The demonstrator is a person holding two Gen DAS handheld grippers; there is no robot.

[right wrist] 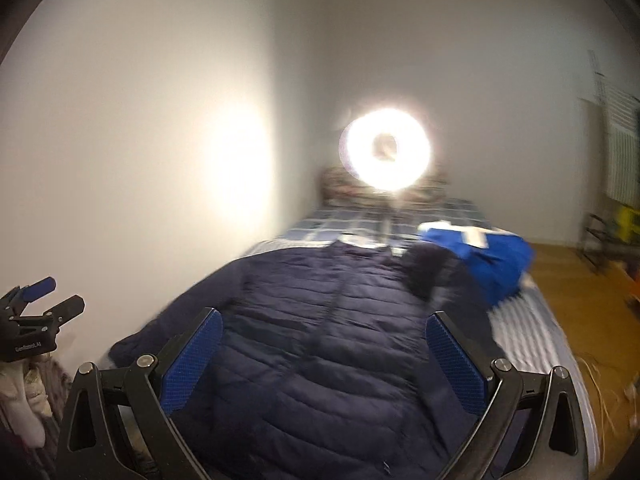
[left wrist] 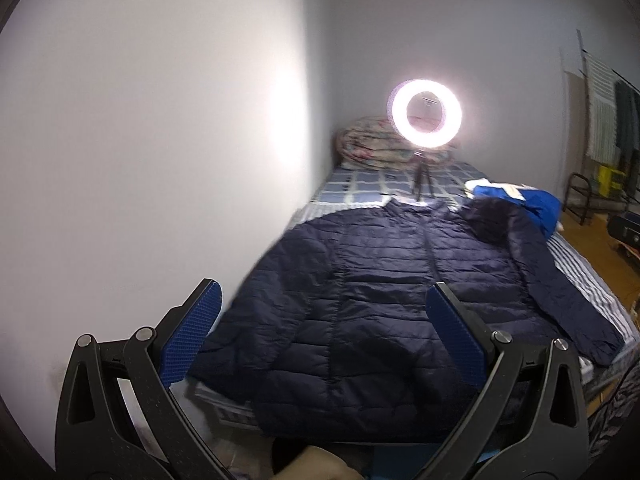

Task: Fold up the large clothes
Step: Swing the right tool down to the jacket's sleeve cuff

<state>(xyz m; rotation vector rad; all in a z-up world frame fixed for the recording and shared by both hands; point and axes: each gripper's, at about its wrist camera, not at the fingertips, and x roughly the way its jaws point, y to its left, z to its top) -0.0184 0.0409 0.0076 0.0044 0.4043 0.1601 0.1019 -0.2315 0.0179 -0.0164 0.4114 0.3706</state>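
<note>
A dark navy quilted puffer jacket (left wrist: pixel 360 300) lies spread flat on the bed, zipper up, collar toward the far end, one sleeve stretched to the right (left wrist: pixel 568 300). My left gripper (left wrist: pixel 324 300) is open and empty, held above the jacket's near hem. My right gripper (right wrist: pixel 324 324) is open and empty too, above the jacket (right wrist: pixel 320 340). The left gripper also shows at the left edge of the right wrist view (right wrist: pixel 44 296), open. The right wrist view is blurred.
The bed (left wrist: pixel 400 184) has a blue checked sheet and runs along a white wall (left wrist: pixel 160 160). A lit ring light on a tripod (left wrist: pixel 426 114) stands past the collar. A blue and white garment (left wrist: pixel 528 200) lies at the right. Rolled bedding (left wrist: pixel 368 140) sits at the head. Wooden floor (left wrist: pixel 600 252) lies right.
</note>
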